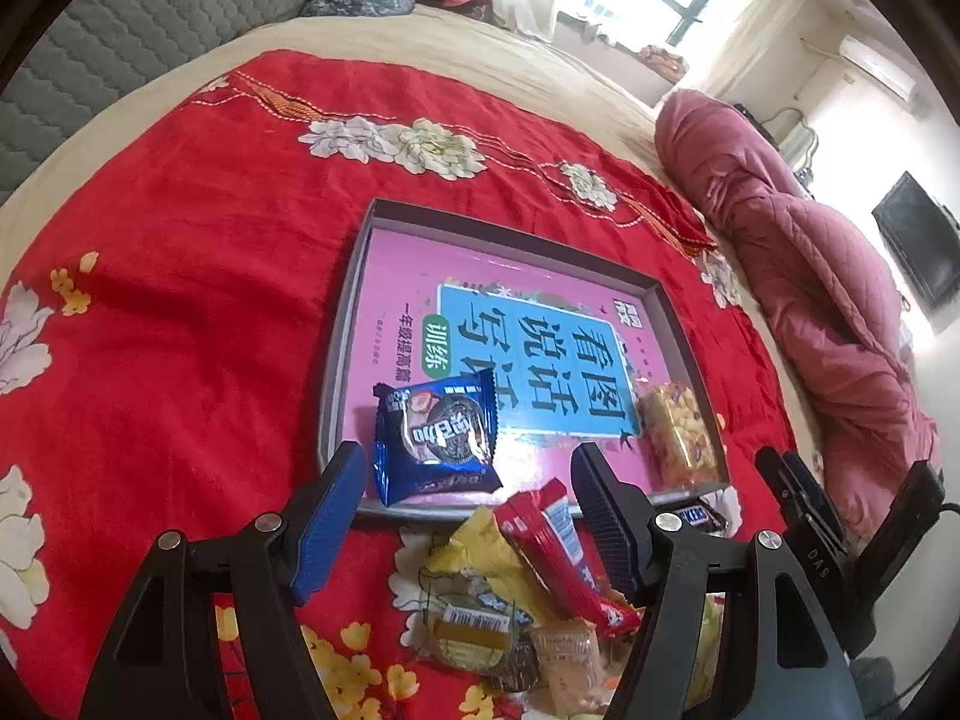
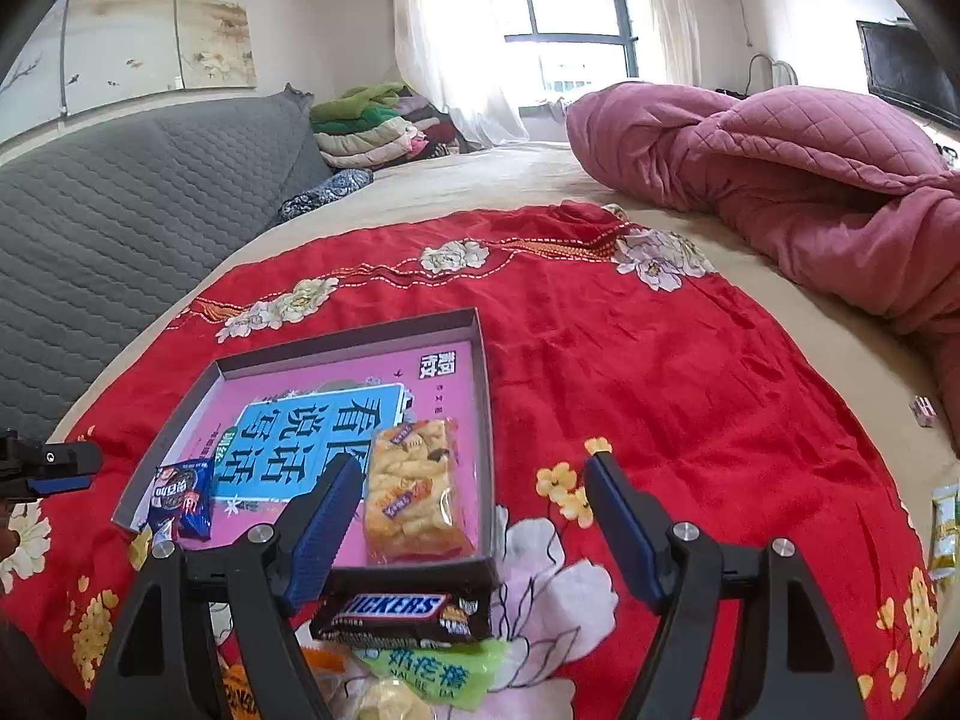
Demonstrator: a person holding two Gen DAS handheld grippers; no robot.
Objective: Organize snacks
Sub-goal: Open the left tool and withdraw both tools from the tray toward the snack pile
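A shallow grey box [image 1: 351, 300] with a pink printed bottom lies on the red flowered blanket; it also shows in the right wrist view [image 2: 480, 360]. In it lie a blue cookie packet [image 1: 435, 441] [image 2: 183, 498] and a clear pack of yellow puffed snack [image 1: 678, 435] [image 2: 414, 489]. My left gripper [image 1: 471, 474] is open and empty above a loose pile with a red bar [image 1: 561, 546] and a yellow wrapper [image 1: 480, 546]. My right gripper [image 2: 474, 495] is open and empty over the box's near right corner, just above a Snickers bar [image 2: 399, 612] [image 1: 699, 516] and a green packet [image 2: 438, 669].
A rolled pink quilt [image 2: 810, 180] lies at the blanket's far right. A grey padded headboard [image 2: 120, 192] runs along the left, with folded clothes [image 2: 372, 126] behind. A green-white packet [image 2: 942, 531] lies at the right edge. The right gripper [image 1: 846, 498] shows in the left wrist view.
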